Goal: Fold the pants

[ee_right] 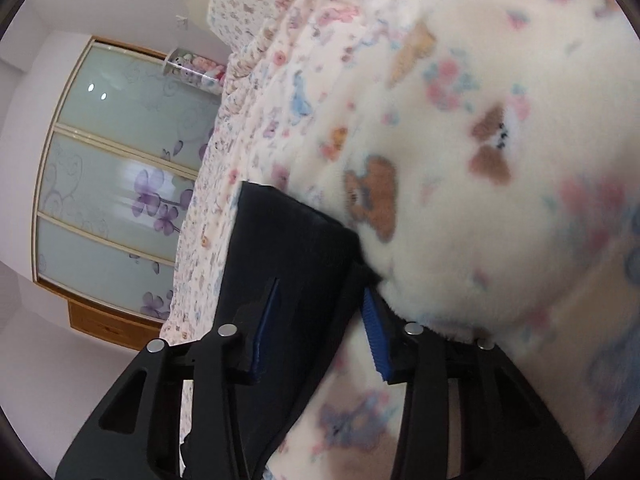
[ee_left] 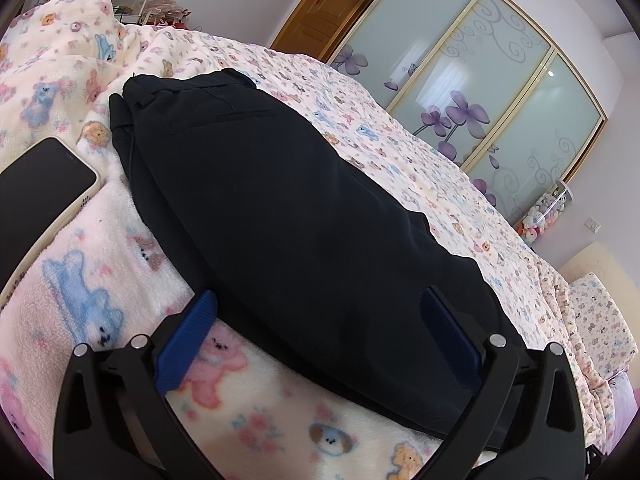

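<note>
1. The dark navy pants [ee_left: 280, 208] lie flat on a fleece blanket [ee_left: 100, 280] printed with bears, their long axis running from the waistband at far left to the near right end.
2. The left gripper [ee_left: 320, 332] is spread wide, its blue pads straddling the near end of the cloth without pinching it.
3. The right gripper [ee_right: 320, 320] is partly closed, with a fold of the pants between its pads; whether the pads actually press the cloth I cannot tell.
4. Both grippers are at the fabric, so I judge a lift toward the waistband comes next.
5. A phone [ee_left: 40, 200] lies left of the pants; a glass-doored wardrobe [ee_left: 480, 92] stands beyond the bed.
</note>
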A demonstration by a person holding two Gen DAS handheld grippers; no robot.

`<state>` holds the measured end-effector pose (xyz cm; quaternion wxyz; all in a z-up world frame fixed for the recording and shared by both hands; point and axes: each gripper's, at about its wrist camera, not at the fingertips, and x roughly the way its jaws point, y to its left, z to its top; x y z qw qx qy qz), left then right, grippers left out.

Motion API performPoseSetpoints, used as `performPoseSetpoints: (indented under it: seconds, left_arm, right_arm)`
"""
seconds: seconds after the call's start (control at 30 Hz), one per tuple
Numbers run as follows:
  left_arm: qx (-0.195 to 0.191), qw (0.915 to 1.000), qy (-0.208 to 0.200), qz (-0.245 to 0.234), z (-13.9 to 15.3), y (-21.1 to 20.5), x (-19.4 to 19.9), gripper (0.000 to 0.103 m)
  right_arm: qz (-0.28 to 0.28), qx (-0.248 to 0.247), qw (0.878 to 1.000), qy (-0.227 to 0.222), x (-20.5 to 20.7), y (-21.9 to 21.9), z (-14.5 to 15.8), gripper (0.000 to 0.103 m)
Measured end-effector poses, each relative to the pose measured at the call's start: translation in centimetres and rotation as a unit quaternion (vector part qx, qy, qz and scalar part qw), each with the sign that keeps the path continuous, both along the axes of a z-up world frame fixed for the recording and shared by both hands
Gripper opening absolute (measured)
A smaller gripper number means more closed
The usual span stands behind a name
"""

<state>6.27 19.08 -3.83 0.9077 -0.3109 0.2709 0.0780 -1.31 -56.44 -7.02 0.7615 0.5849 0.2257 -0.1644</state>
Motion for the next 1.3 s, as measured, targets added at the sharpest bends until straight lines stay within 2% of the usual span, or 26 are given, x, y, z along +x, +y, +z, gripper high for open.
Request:
performPoseSetpoints:
  seconds: [0.1,0.13,0.2,0.27,0.3,0.37,0.47,0.57,0.73,0.8,0.87,0.93,0.97,1.07,1.1,1.17,1.23,1.3]
  left_arm:
    - [0.0,1.0,0.0,0.0,0.0,0.0,0.0,0.101]
    - [0.0,1.0,0.001,0.0,0.0,0.0,0.0,0.101]
    - [0.001,1.0,0.001,0.0,0.0,0.0,0.0,0.101]
    - [0.0,1.0,0.0,0.0,0.0,0.0,0.0,0.101]
    - [-0.002,1.0,-0.001,0.0,0.0,0.0,0.0,0.101]
    - [-0.002,1.0,-0.001,0.0,0.0,0.0,0.0,0.101]
    - [-0.003,1.0,-0.001,-0.001,0.0,0.0,0.0,0.101]
    - [-0.005,1.0,-0.001,0.0,0.0,0.0,0.0,0.101]
    - [-0.006,1.0,-0.001,0.0,0.0,0.1,0.0,0.101]
    - [-0.011,0.9999,-0.003,-0.001,0.0,0.3,-0.1,0.101]
    - [-0.016,0.9999,-0.004,-0.001,0.0,0.4,-0.1,0.101]
    - [-0.018,0.9998,-0.004,-0.001,0.0,0.5,-0.1,0.101]
    - [-0.019,0.9998,-0.004,-0.002,0.0,0.5,-0.1,0.101]
    - [-0.021,0.9998,-0.004,-0.005,0.0,0.6,-0.2,0.101]
    - [-0.023,0.9997,-0.004,-0.006,0.0,0.6,-0.2,0.101]
    - [-0.027,0.9996,-0.005,-0.008,0.0,1.0,-0.2,0.101]
    - [-0.032,0.9994,-0.007,-0.008,0.1,1.0,-0.3,0.101]
    - [-0.032,0.9995,-0.005,-0.006,0.1,0.9,-0.3,0.101]
  right_arm:
    - [-0.016,0.026,0.999,-0.012,-0.5,-0.3,-0.7,0.025]
    - [-0.018,0.023,1.0,-0.011,-0.6,-0.2,-0.7,0.018]
    - [-0.025,0.002,1.0,-0.017,-0.9,0.3,-0.1,0.017]
    - [-0.033,-0.011,0.999,-0.042,-1.4,1.0,1.1,0.016]
    - [-0.029,-0.024,0.997,-0.07,-1.7,1.6,2.2,0.016]
    - [-0.016,-0.064,0.994,-0.087,-1.9,2.9,4.2,0.016]
    - [0.029,-0.172,0.978,-0.112,-1.4,6.7,8.6,0.016]
    - [0.081,-0.238,0.96,-0.126,0.0,10.7,11.8,0.016]
    - [0.186,-0.247,0.935,-0.174,4.4,19.2,15.6,0.016]
    - [0.234,-0.252,0.92,-0.187,6.3,23.4,16.4,0.016]
    - [0.29,-0.248,0.904,-0.195,8.2,28.1,16.0,0.016]
    - [0.339,-0.239,0.891,-0.184,9.8,31.8,14.5,0.016]
    - [0.378,-0.234,0.882,-0.157,11.0,34.5,12.6,0.016]
    - [0.444,-0.226,0.865,-0.056,13.4,38.8,7.3,0.016]
    - [0.45,-0.219,0.865,-0.026,13.8,39.5,5.3,0.016]
    - [0.442,-0.214,0.871,-0.034,13.6,39.1,5.1,0.016]
    - [0.43,-0.203,0.877,-0.062,13.2,38.5,6.5,0.016]
    - [0.425,-0.218,0.873,-0.095,12.5,38.7,8.6,0.016]
